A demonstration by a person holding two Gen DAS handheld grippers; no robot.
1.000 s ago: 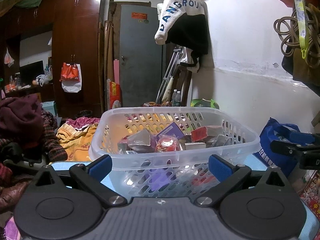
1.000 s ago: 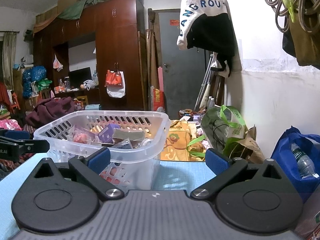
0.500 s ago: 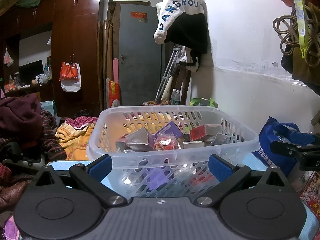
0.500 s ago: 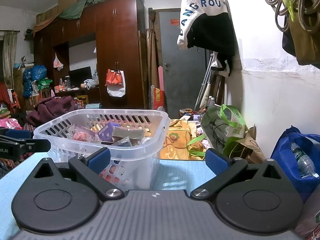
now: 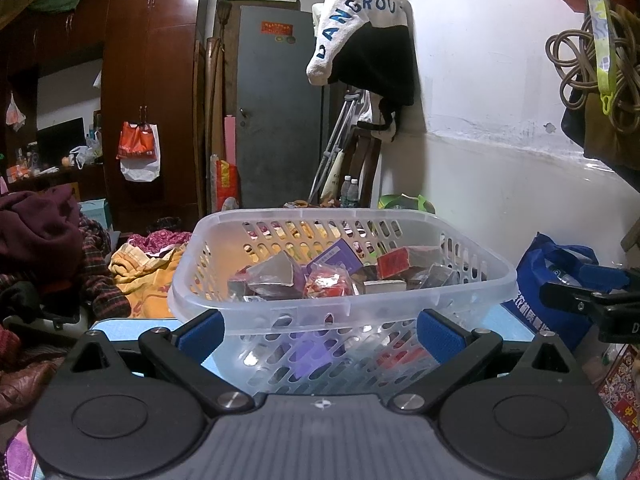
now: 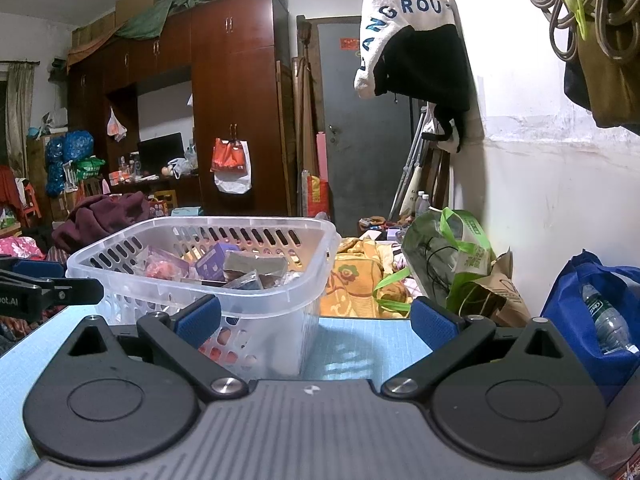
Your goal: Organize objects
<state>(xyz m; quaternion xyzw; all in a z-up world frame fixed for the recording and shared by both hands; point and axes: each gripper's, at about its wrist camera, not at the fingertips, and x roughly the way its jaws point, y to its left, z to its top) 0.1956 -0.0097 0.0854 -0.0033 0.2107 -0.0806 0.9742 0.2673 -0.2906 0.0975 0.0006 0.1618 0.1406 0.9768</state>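
A clear plastic basket (image 5: 280, 312) with slotted walls stands on the light blue table (image 6: 352, 352). It holds several small packets and boxes, among them a purple box (image 5: 338, 258) and a red box (image 5: 396, 262). My left gripper (image 5: 318, 330) is open and empty, level with the basket's near wall, its blue pads (image 5: 200, 332) on either side of it. My right gripper (image 6: 316, 320) is open and empty, to the right of the basket (image 6: 280, 256). The right gripper's finger shows at the left wrist view's right edge (image 5: 580, 300).
A blue bag (image 6: 600, 312) with a water bottle stands at the right. A green bag (image 6: 452, 260) and a brown paper bag lie beyond the table's far edge. Clothes are piled at the left (image 5: 36, 236). A white wall runs along the right.
The basket sits slightly nearer and a little more to the left in both views. Both grippers stay open and empty.
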